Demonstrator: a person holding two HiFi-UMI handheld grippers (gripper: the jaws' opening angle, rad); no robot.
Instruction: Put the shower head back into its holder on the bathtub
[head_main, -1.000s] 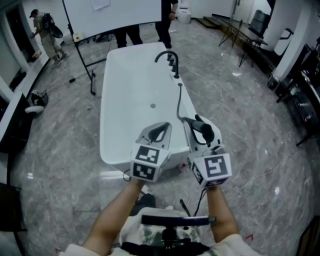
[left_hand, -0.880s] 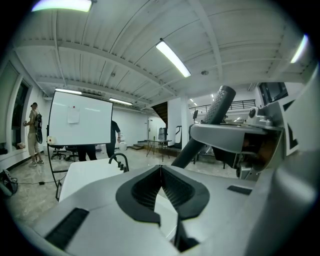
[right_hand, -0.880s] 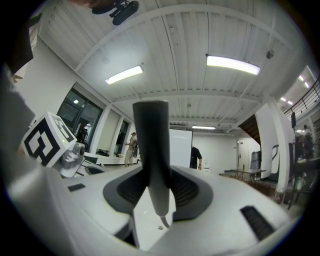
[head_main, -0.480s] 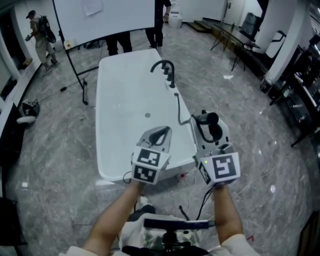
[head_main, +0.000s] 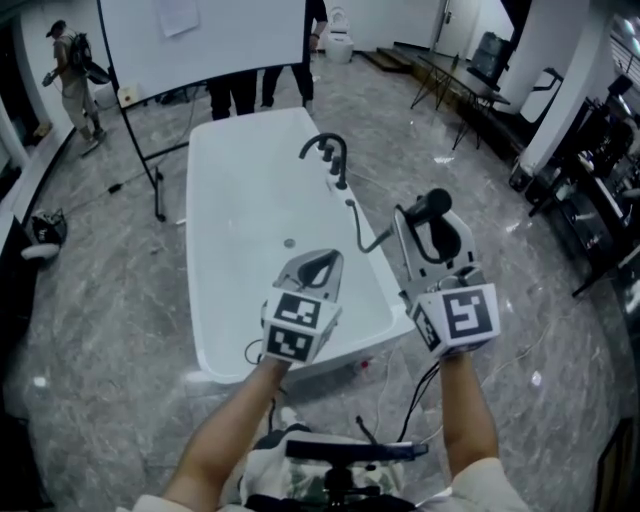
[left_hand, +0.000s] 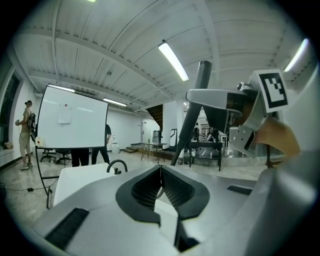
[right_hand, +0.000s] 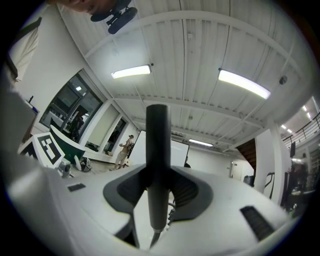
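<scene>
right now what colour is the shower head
The shower head is dark grey, clearest in the right gripper view.

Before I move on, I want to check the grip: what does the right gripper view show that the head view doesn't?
Only the right gripper view: the right gripper, its jaws pressed on both sides of the shower head at its dark handle, under ceiling lights. Only the head view: the bathtub, its faucet and the hose running from the rim to the handle. Both: the shower head in the right gripper, and a whiteboard.
</scene>
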